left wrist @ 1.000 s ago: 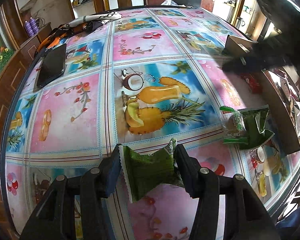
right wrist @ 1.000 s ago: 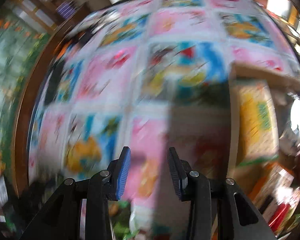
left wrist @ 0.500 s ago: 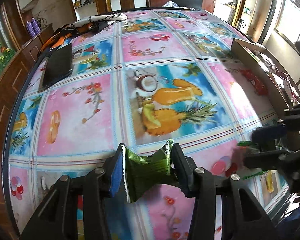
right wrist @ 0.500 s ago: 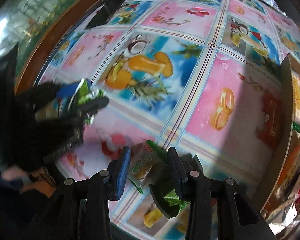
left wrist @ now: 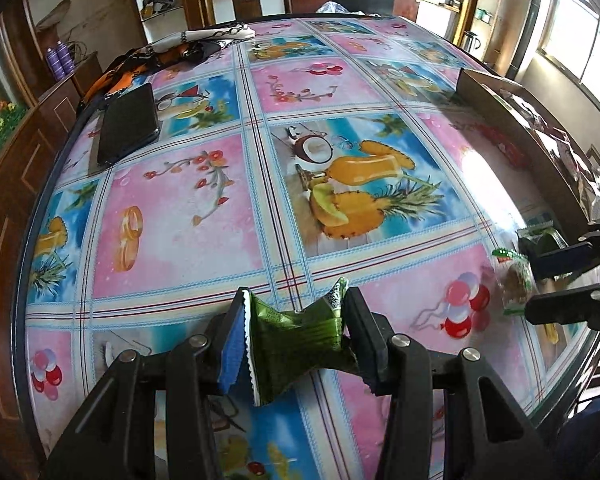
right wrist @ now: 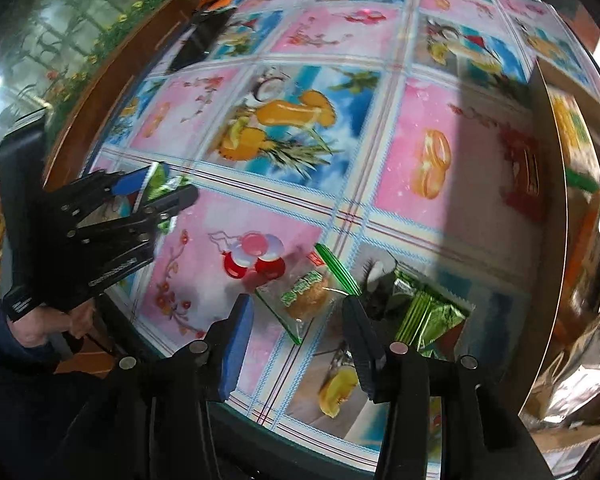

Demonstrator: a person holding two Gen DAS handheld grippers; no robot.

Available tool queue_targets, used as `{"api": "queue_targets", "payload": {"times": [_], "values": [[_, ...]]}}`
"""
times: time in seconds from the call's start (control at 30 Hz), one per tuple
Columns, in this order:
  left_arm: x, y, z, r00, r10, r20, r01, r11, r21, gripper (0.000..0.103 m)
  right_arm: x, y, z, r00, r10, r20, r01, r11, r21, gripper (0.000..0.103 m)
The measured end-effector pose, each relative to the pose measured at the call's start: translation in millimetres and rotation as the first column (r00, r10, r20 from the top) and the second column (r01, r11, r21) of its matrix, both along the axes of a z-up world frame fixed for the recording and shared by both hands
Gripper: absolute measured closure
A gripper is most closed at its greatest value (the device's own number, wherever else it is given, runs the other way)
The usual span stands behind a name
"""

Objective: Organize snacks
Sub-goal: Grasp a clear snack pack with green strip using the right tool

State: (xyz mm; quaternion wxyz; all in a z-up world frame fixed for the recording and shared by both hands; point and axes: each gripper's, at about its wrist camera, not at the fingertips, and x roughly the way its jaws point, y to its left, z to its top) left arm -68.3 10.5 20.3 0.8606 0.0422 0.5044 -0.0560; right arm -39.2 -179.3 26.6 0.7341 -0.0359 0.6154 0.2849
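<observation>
Left claw point(left wrist: 296, 336) is clamped on a crumpled green packet point(left wrist: 296, 332). Right claw point(right wrist: 298, 344), jaws just widening and apart, hovers over a clear cookie packet point(right wrist: 306, 296) at twelve o'clock on the desk point(right wrist: 400, 152).

Bench point(left wrist: 172, 216) with fruit-print cloth, black phone point(left wrist: 128, 128) at far left, cardboard box point(left wrist: 512, 128) along right, two snack packets point(right wrist: 308, 300) near front edge

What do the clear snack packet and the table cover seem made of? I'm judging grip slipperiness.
Clear snack packet: thin glossy plastic film, probably; the snack shows through and it crinkles. Table cover: looks like printed vinyl or oilcloth, smooth, with window glare on it.
</observation>
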Motion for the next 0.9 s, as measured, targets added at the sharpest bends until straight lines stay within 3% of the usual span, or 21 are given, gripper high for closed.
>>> {"api": "queue_targets", "payload": {"times": [0.23, 0.43, 0.5, 0.57, 0.73, 0.9], "values": [[-6, 8, 0, 1.000, -0.031, 0.004, 0.031, 1.000, 0.004, 0.056, 3, 7, -10, 0.997, -0.078, -0.019, 0.078, 0.997, -0.019, 0.053], [-11, 17, 0, 0.999, -0.038, 0.007, 0.038, 0.999, 0.003, 0.056, 6, 24, -9, 0.995, -0.087, 0.046, 0.091, 0.992, -0.093, 0.053], [-13, 20, 0, 0.999, -0.039, 0.012, 0.039, 0.999, 0.002, 0.057, 4, 31, -9, 0.993, -0.072, 0.089, 0.084, 0.987, -0.136, 0.068], [-14, 23, 0, 0.999, -0.039, 0.017, 0.039, 0.999, -0.001, 0.058, 2, 37, -9, 0.992, -0.043, 0.117, 0.063, 0.984, -0.168, 0.073], [-14, 26, 1, 1.000, -0.021, 0.014, 0.021, 1.000, -0.004, 0.064, 1, 34, -5, 0.990, -0.063, 0.124, 0.077, 0.990, -0.115, 0.081], [-12, 24, 2, 1.000, -0.011, 0.009, 0.011, 1.000, -0.003, 0.065, 1, 19, 3, 0.985, -0.109, 0.134, 0.114, 0.993, -0.031, 0.081]]}}
